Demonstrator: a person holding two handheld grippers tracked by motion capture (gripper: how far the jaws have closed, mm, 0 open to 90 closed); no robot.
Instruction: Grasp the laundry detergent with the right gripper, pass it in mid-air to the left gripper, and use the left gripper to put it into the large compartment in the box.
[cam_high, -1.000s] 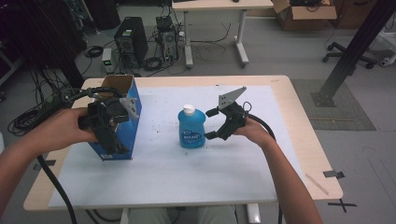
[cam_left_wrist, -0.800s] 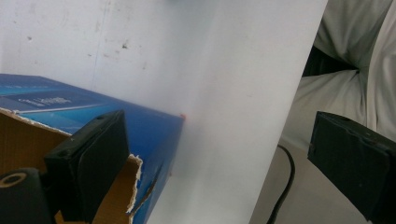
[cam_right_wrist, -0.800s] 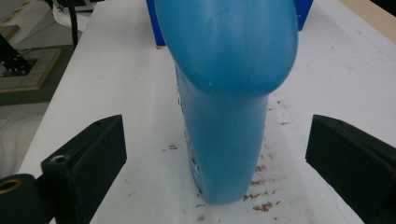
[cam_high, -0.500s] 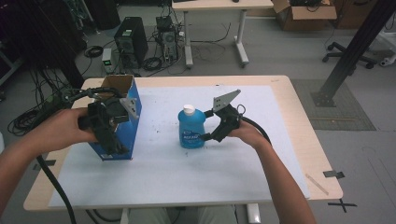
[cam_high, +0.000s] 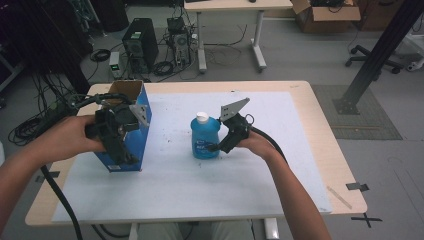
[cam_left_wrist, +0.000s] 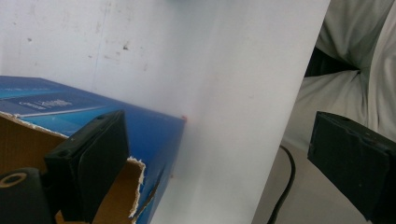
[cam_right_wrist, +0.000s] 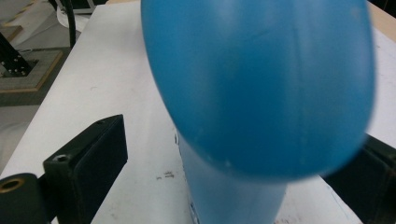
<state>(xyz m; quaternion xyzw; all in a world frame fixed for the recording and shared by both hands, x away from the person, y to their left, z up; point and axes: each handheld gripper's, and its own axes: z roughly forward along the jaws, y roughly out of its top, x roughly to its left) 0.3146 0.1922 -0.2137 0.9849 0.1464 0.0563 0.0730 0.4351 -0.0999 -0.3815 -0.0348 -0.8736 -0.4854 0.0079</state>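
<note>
Two grippers, two jobs: my left gripper stands spread, one jaw inside the open blue box and one outside its wall, steadying it. My right gripper is spread around the blue bottle between its jaws (not yet squeezed, I judge). Gripping, lifting and boxing remain.

Computer tower and cardboard box behind table.
</note>
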